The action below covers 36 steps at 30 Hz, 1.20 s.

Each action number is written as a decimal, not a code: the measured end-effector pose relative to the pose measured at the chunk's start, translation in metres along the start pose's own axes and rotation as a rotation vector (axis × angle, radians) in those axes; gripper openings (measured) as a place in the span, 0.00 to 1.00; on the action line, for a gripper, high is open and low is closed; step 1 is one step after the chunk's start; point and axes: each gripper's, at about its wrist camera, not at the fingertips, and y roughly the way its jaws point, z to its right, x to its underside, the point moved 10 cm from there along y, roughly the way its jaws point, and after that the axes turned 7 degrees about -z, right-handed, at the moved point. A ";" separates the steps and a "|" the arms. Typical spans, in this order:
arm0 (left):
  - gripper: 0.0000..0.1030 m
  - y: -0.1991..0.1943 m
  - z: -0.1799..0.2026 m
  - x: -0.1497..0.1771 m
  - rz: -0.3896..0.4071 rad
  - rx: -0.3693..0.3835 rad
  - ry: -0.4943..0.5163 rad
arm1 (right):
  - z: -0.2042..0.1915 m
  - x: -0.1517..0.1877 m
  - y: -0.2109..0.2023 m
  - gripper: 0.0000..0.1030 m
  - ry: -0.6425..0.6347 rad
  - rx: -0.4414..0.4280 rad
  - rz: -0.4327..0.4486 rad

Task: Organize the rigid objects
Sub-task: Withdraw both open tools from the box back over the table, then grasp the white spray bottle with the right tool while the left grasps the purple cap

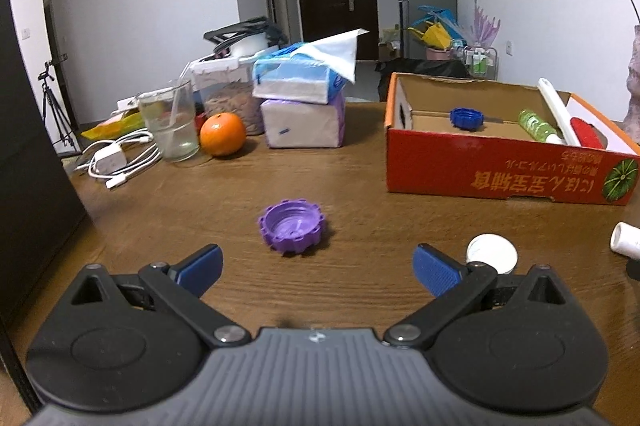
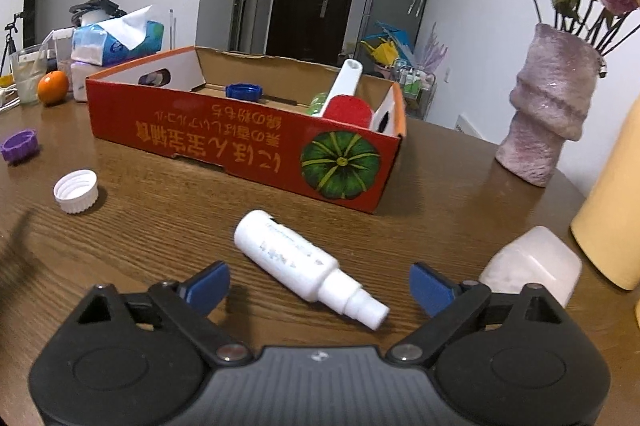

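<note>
A purple cap (image 1: 291, 228) lies open side up on the wooden table, just ahead of my left gripper (image 1: 318, 268), which is open with nothing between its blue pads. A white cap (image 1: 492, 253) sits behind the right pad. In the right wrist view a white spray bottle (image 2: 304, 266) lies on its side between the spread jaws of my right gripper (image 2: 320, 284); the pads do not touch it. The red cardboard box (image 2: 240, 142) holds a blue cap (image 2: 244, 91), a green bottle and a red-and-white roller. The purple cap (image 2: 19, 145) and white cap (image 2: 76, 191) lie left of the box.
An orange (image 1: 222, 134), a glass (image 1: 170, 124), tissue packs (image 1: 300, 98) and a white charger with cables (image 1: 116, 162) crowd the far left. A pink vase of dried roses (image 2: 548, 106), a yellow object (image 2: 612, 210) and a pale translucent lid (image 2: 532, 266) stand at the right.
</note>
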 end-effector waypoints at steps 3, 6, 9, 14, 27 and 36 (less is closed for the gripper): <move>1.00 0.000 -0.005 0.001 -0.002 -0.003 -0.010 | -0.004 -0.002 0.007 0.79 0.010 -0.025 -0.014; 1.00 0.001 -0.009 0.002 -0.008 -0.001 -0.021 | -0.009 -0.004 0.007 0.42 0.024 -0.079 -0.015; 1.00 0.005 -0.012 0.003 -0.019 0.001 -0.031 | -0.016 -0.004 0.005 0.26 0.031 -0.105 -0.020; 1.00 0.013 -0.018 0.003 -0.035 0.001 -0.044 | -0.024 -0.003 -0.002 0.26 0.036 -0.098 0.001; 1.00 0.051 -0.039 -0.009 -0.077 -0.007 -0.068 | -0.012 -0.010 -0.025 0.25 0.158 -0.054 0.097; 1.00 0.083 -0.040 -0.019 -0.105 0.004 -0.052 | -0.001 -0.010 -0.023 0.26 0.205 -0.016 0.100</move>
